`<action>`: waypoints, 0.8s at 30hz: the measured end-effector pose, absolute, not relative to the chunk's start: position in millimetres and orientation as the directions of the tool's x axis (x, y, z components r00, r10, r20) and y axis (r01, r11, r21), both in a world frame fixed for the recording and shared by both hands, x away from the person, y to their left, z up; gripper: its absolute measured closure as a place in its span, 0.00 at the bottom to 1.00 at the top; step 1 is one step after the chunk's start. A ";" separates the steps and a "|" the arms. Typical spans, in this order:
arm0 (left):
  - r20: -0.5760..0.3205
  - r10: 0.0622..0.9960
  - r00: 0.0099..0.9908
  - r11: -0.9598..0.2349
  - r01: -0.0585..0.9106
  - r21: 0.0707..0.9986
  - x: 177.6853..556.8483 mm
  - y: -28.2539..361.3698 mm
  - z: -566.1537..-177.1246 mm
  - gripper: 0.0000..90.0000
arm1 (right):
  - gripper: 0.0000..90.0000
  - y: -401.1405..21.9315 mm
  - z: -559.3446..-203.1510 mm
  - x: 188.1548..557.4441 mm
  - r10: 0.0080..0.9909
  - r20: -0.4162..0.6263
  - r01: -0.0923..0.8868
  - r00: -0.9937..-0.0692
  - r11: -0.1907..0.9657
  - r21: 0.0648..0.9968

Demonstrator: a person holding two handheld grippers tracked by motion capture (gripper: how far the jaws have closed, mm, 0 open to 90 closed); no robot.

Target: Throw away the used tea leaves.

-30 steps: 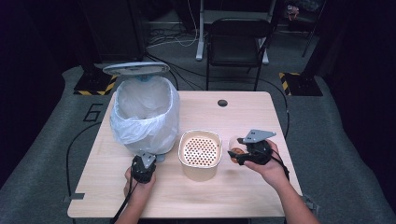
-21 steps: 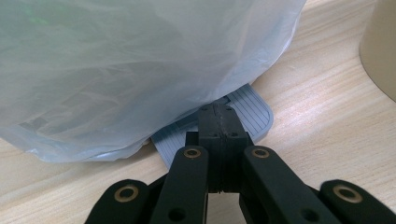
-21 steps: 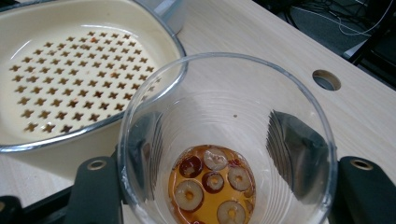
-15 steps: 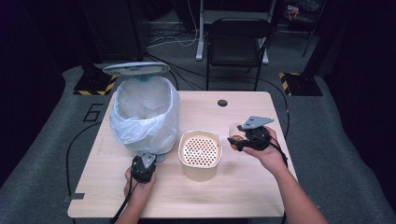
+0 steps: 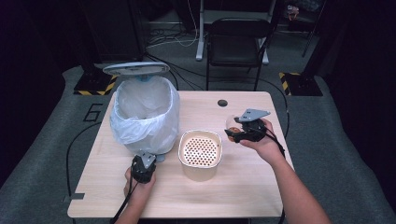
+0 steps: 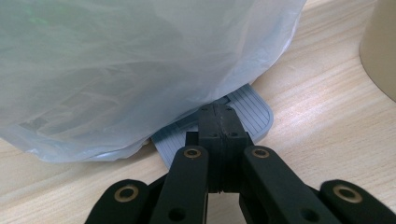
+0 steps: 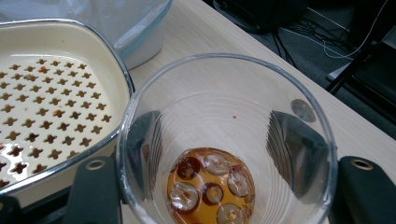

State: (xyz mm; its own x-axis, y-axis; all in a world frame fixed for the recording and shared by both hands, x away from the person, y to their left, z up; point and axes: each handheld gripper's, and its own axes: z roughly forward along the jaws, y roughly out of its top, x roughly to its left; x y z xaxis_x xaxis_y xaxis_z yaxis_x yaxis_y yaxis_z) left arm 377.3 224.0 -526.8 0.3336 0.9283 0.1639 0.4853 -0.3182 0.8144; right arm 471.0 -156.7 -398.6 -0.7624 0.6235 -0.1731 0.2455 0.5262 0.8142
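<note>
Tea and sliced fruit sit unpoured in the glass (image 7: 224, 154) clamped by my right gripper (image 5: 246, 128) beside the strainer (image 5: 200, 149); my closed left gripper (image 6: 218, 122) seemingly presses the bin pedal (image 6: 254, 109).

Your left hand-held gripper (image 6: 219, 122) is pointing low along the desk (image 6: 322, 112), its two black jaws pressing together with no gap between them. Their tips are sitting over the ribbed grey pedal (image 6: 247, 116) that is poking out from under the bin's translucent bag (image 6: 130, 65). A cream container's curved wall (image 6: 380, 46) is showing at the right edge.
</note>
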 end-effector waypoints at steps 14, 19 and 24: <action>0.161 0.929 0.334 -0.316 0.487 0.814 377.2 224.1 -526.8 1.00 | 0.40 -144.2 -378.9 482.8 0.622 -0.206 0.220 -0.756 0.537 0.815; 0.161 0.929 0.334 -0.316 0.487 0.814 377.2 224.1 -526.8 1.00 | 0.40 -141.6 -374.4 483.9 0.606 -0.225 0.192 -0.763 0.545 0.816; 0.163 0.931 0.328 -0.312 0.478 0.821 377.5 223.7 -527.7 1.00 | 0.40 -137.3 -369.4 484.4 0.587 -0.249 0.157 -0.770 0.554 0.818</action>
State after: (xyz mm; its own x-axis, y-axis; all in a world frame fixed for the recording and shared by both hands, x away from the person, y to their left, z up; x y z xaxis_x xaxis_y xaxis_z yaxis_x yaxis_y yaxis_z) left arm 377.5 223.7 -527.7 0.3278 0.9306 0.1628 0.4779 -0.3120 0.8211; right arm 484.4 -137.3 -369.4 -0.7704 0.5868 -0.2494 0.1568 0.5535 0.8179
